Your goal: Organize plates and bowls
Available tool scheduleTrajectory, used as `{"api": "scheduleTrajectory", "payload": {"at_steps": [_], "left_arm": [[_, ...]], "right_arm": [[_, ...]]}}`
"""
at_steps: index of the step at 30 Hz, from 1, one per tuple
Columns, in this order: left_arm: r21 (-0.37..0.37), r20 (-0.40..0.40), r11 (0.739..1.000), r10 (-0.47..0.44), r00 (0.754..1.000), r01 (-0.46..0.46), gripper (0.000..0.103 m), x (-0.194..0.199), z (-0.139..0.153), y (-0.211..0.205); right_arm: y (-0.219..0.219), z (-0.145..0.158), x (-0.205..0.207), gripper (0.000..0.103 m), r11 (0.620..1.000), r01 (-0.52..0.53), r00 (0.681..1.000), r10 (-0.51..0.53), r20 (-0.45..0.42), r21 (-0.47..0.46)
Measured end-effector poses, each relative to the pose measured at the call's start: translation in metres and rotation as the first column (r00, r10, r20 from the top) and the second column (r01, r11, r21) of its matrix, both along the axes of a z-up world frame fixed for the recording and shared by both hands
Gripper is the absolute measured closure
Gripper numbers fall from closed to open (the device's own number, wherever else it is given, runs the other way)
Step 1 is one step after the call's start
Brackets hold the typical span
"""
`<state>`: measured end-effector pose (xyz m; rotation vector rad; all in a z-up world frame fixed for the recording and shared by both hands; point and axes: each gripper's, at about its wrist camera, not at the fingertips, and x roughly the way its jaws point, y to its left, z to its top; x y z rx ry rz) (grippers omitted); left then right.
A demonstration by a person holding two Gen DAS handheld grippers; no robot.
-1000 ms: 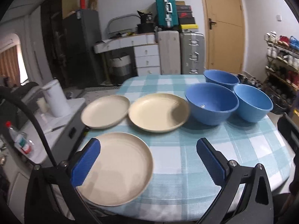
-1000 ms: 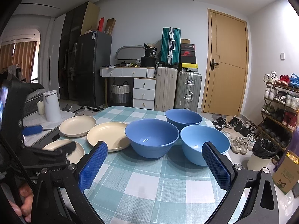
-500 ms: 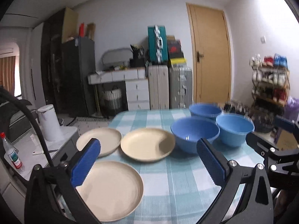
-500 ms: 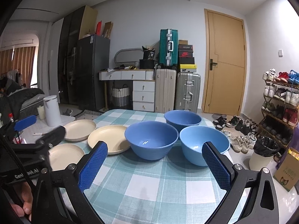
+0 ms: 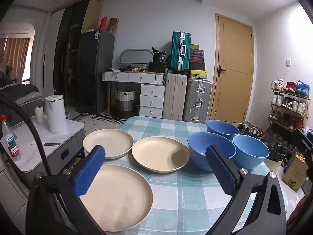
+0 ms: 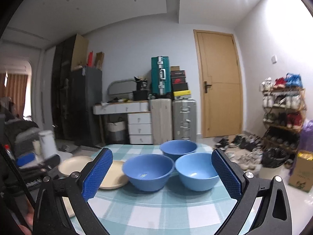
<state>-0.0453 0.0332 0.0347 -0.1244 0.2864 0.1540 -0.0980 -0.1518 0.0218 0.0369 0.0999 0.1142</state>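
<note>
Both tools wide open, empty: left tool, right tool. Lower left over nearest plate rim; grip edge w/ pads flat.

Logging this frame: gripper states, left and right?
Left gripper: open, holding nothing, above the plates.
Right gripper: open, holding nothing, facing the bowls.

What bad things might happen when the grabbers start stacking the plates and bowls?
1. The near plate appears to lie close to the table edge, so a nudge from the open left hand-held gripper might slide it off.
2. The three blue bowls sit bunched together, seemingly touching. The open right hand-held gripper could bump a neighbour while grabbing one.
3. The plates are flat with low rims, so a grip might slip.
</note>
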Motion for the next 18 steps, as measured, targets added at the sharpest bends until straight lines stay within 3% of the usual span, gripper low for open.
{"api": "scheduleTrajectory", "payload": {"at_steps": [2, 4, 9, 14, 18], "left_arm": [[0.052, -0.014, 0.998, 0.032, 0.999, -0.031, 0.000, 0.003, 0.000, -0.004], [0.086, -0.029, 0.996, 0.025, 0.999, -0.023, 0.000, 0.007, 0.000, -0.009], [0.102, -0.050, 0.994, -0.023, 0.998, 0.028, 0.000, 0.019, -0.005, -0.009], [0.035, -0.072, 0.997, -0.060, 0.996, 0.062, 0.000, 0.024, -0.007, 0.003], [0.029, -0.077, 0.998, -0.058, 0.995, 0.060, 0.000, 0.022, -0.008, 0.003]], "right_arm": [[-0.012, 0.002, -0.011, 0.000, 0.993, -0.081, 0.996, 0.077, 0.051, 0.081], [-0.020, 0.000, -0.016, 0.000, 0.986, -0.087, 0.993, 0.075, 0.087, 0.143], [-0.018, 0.002, -0.014, 0.000, 0.992, -0.036, 0.998, 0.029, 0.059, 0.119], [-0.023, 0.000, -0.019, 0.000, 0.989, -0.049, 0.990, 0.030, 0.139, 0.139], [-0.025, -0.002, -0.012, 0.000, 0.979, -0.127, 0.986, 0.107, 0.131, 0.161]]}}
